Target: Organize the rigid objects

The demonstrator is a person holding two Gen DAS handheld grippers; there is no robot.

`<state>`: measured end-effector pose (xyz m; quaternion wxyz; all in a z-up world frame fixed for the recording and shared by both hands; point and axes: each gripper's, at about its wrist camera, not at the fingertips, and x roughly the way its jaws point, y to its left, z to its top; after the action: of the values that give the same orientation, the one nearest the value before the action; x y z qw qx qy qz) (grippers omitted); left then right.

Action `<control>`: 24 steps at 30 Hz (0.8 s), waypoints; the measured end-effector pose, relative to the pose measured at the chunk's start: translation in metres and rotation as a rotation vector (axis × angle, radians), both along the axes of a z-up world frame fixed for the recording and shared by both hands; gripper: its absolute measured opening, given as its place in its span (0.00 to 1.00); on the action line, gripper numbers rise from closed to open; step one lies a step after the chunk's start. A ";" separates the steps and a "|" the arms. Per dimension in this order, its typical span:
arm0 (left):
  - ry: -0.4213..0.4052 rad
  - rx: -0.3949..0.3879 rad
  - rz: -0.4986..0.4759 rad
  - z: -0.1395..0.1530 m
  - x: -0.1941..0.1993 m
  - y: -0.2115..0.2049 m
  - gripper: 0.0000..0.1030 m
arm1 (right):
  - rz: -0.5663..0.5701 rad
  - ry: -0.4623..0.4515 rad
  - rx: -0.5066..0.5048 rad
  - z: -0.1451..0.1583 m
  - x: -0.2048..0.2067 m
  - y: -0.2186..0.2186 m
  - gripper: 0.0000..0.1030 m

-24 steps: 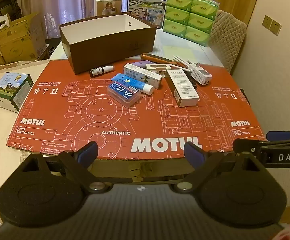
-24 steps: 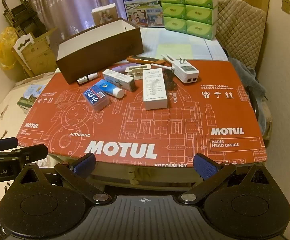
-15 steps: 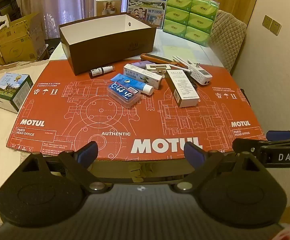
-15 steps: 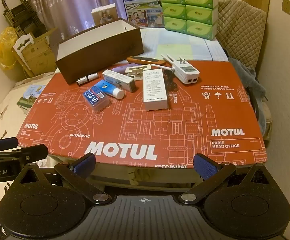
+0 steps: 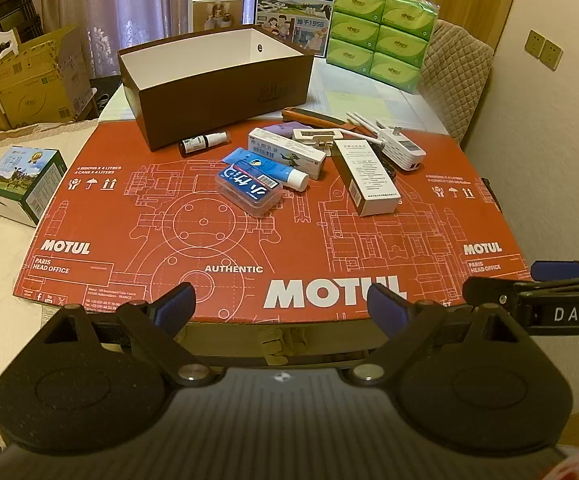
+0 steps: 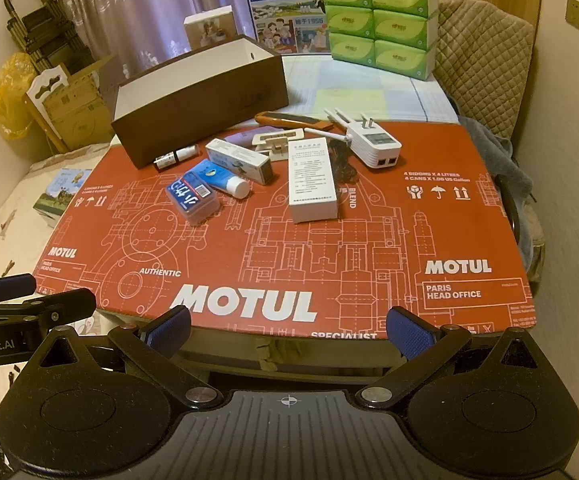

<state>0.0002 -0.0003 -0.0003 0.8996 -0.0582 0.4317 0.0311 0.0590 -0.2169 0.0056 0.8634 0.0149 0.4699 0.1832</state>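
A brown open box (image 5: 225,92) with a white inside stands at the back of a red printed cardboard sheet (image 5: 249,248). In front of it lie a small dark bottle (image 5: 203,144), a blue plastic case (image 5: 248,189), a blue tube (image 5: 267,168), a long carton (image 5: 287,154), a white carton (image 6: 312,179), a white plug adapter (image 6: 373,146) and an orange-handled tool (image 6: 289,120). My left gripper (image 5: 283,306) hangs open at the sheet's near edge, nothing between its fingers. My right gripper (image 6: 289,330) stands open beside it, also at the near edge.
Green tissue packs (image 5: 383,28), a blue milk carton box (image 5: 295,8) and a small white box (image 5: 215,10) stand at the table's back. A small green carton (image 5: 21,186) sits left of the sheet. A padded chair (image 6: 485,64) is at the right.
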 end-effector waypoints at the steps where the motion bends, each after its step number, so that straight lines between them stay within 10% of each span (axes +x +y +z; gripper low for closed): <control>1: 0.000 0.000 0.000 0.000 0.000 0.000 0.88 | 0.000 0.000 0.000 0.000 0.000 0.000 0.98; 24: 0.000 0.001 0.001 0.000 0.000 0.000 0.88 | 0.000 0.001 -0.001 -0.001 0.003 0.002 0.98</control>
<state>0.0004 -0.0005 -0.0004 0.8996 -0.0582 0.4317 0.0318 0.0616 -0.2145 0.0048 0.8631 0.0147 0.4705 0.1829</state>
